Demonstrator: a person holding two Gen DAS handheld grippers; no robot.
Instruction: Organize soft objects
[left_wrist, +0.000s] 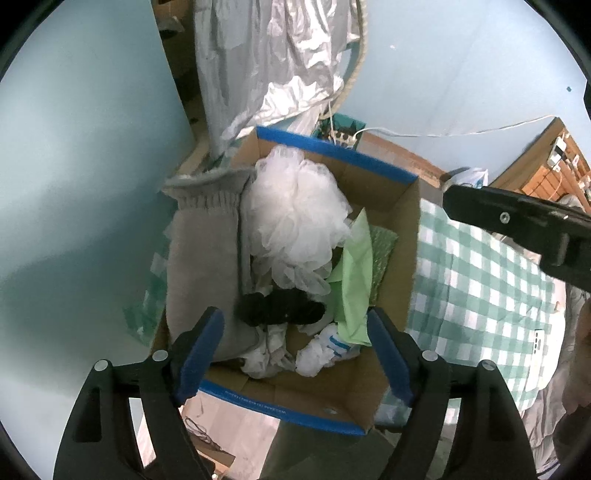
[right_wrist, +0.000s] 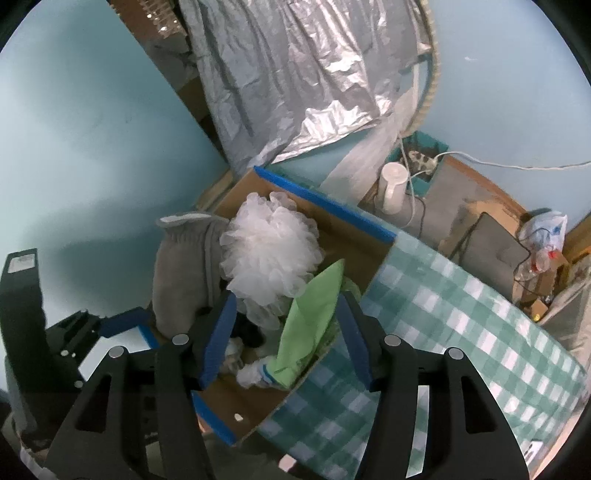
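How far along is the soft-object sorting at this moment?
Mostly done, it seems: the cardboard box already holds a white mesh sponge, grey sock, green cloth and black item. Nothing is in hand: left gripper and right gripper are open and empty above it. No loose soft object shows on the checked cloth.

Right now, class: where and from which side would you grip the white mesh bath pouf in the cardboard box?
Pinch the white mesh bath pouf across its top ruffles, coming straight down; it probably squashes easily and sits highest in the cardboard box, walled by a grey knitted garment.
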